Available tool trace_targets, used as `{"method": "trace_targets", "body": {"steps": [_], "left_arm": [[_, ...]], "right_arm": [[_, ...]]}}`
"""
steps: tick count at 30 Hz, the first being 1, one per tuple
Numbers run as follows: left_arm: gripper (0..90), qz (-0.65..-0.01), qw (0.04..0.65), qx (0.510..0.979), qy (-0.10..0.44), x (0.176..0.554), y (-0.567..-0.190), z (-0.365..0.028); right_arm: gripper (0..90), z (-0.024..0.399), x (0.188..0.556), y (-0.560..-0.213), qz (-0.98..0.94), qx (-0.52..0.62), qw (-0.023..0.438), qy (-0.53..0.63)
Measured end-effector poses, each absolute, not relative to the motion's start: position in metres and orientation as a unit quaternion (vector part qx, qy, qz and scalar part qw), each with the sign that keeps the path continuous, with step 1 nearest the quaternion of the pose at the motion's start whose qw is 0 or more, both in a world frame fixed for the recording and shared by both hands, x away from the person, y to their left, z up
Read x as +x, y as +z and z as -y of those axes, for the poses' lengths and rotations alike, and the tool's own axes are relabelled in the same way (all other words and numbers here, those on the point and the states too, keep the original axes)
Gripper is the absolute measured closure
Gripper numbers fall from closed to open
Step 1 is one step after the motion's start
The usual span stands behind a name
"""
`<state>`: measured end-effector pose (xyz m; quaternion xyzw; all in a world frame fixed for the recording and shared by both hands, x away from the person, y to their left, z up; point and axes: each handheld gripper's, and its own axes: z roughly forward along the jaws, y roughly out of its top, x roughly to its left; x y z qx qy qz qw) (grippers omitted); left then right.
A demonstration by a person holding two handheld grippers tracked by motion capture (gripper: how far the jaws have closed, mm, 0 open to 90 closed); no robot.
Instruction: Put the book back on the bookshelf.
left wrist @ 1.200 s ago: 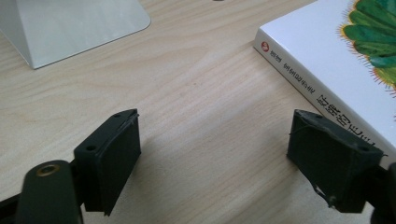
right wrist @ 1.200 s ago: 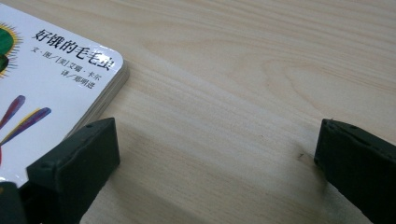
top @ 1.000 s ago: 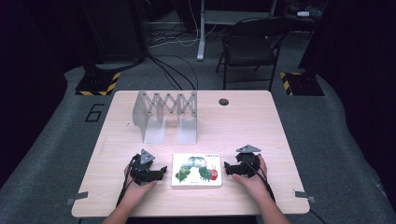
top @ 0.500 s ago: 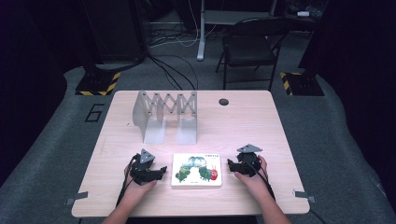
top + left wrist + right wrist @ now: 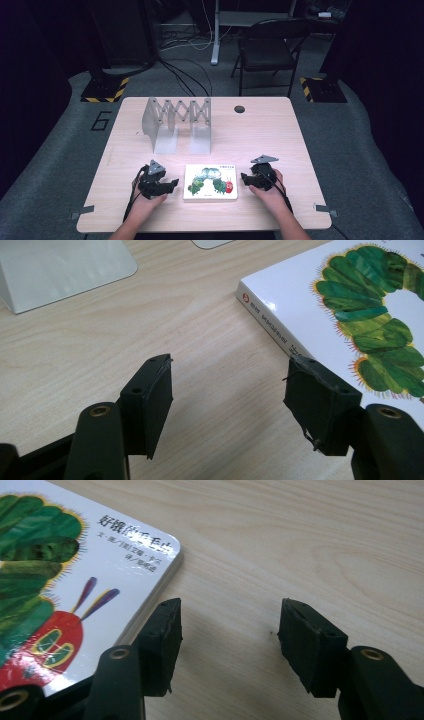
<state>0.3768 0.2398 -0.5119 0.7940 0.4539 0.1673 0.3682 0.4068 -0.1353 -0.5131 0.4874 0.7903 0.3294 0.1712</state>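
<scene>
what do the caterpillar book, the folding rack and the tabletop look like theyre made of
The white caterpillar picture book looks like thick glossy board: light glints off its cover and its edge is thick with rounded corners. The grey accordion-style folding rack appears to be matte metal, judging by its thin flat plates and crossed struts, though painted plastic is possible. The pale wood-grain tabletop is probably laminate; its grain looks smooth and printed.

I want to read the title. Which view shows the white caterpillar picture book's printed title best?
The right gripper view: the white caterpillar picture book shows its title characters close up. The left gripper view shows its spine and green body; the high view shows the whole cover, small.
</scene>
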Motion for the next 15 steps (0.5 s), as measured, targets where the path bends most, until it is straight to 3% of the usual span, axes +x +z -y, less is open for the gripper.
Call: {"method": "trace_targets", "body": {"steps": [15], "left_arm": [[36.6, -0.419, 0.370, 0.808, 0.185, 0.3686, -0.5054, -0.2343]], "right_arm": [[42.9, 0.1295, 0.4005, -0.5022, -0.797, 0.470, 0.163, 0.343]]}}
